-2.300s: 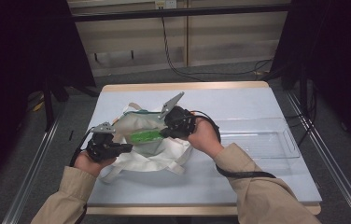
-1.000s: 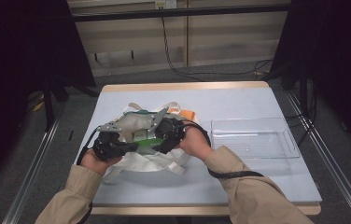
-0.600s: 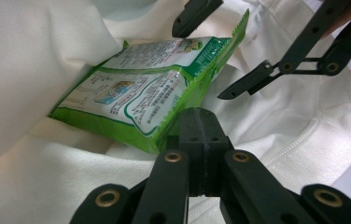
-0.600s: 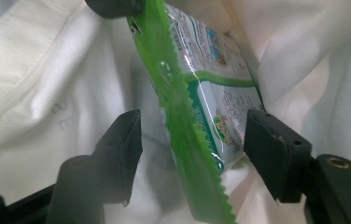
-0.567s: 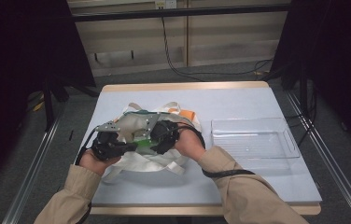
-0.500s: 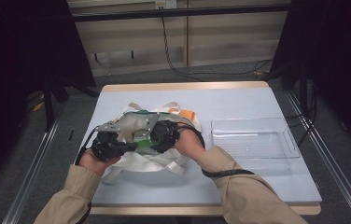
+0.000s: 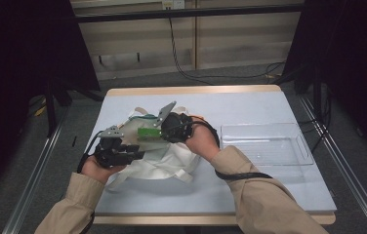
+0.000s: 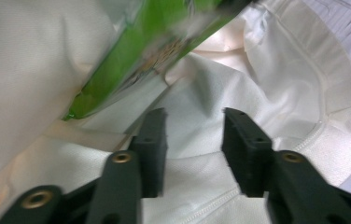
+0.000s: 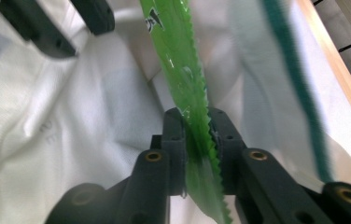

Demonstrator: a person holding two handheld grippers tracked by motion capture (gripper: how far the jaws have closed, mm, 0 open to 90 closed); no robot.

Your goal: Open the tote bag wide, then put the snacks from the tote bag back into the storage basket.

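The table [image 7: 269, 195] is big and pale blue, and you work on its left half. On the right half sits a clear tray [image 7: 269, 146], well apart from your hands.

The white bag [image 7: 167, 163] lies crumpled in front of you, between your two hands. It is soft and floppy, so it will want to come up with anything you pull out of it.

The green pack [image 9: 183, 65] is the thing you are getting out. It sticks up out of the bag's mouth, near the middle of the bag. A dark green strap [image 9: 295, 84] hangs just beside it, so mind you don't catch it.

Your right gripper [image 9: 197, 126] has just been closing, and now its jaws pinch the saw-toothed edge of the pack. That is a thin hold on a slippery thing. Pull slowly and straight up along the pack, not sideways, or the edge may slip out or tear.

Your left gripper [image 8: 194, 140] has just been opening. Its jaws stand apart over the white cloth with nothing squeezed between them. I think you would do well to press down or grab the cloth there, so the bag stays on the table while the pack comes up.

Once the pack is free, the tray looks like a good place for it.
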